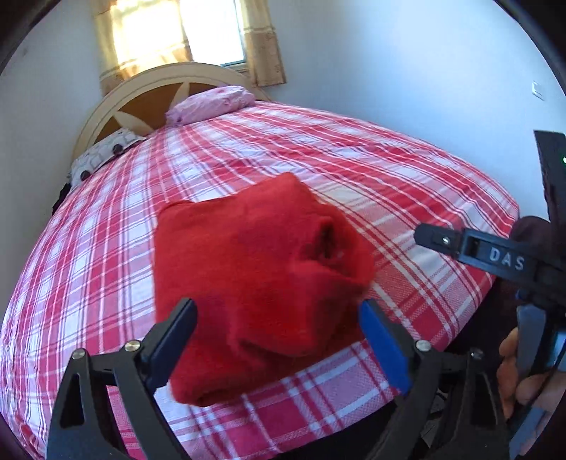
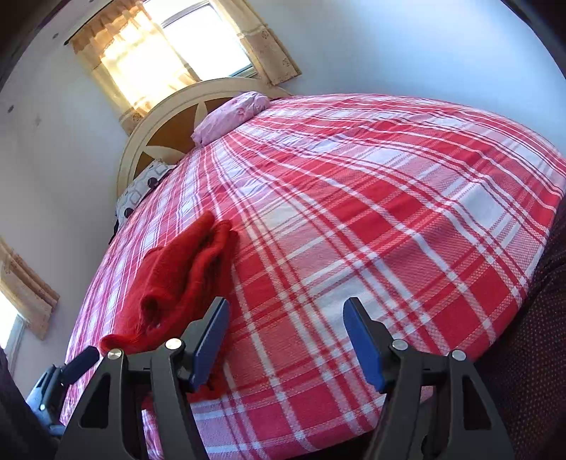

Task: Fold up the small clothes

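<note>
A small red garment lies bunched and partly folded on the plaid bed, near its front edge. My left gripper is open, its jaws wide apart on either side of the garment's near part, just above it. My right gripper is open and empty over bare bedsheet, to the right of the garment. It also shows from the side in the left wrist view, right of the garment. The left gripper's tip shows at the lower left of the right wrist view.
The bed has a red and white plaid sheet. A pink pillow and a patterned pillow lie by the cream headboard. White walls and a curtained window stand behind. The bed's front edge is close below the grippers.
</note>
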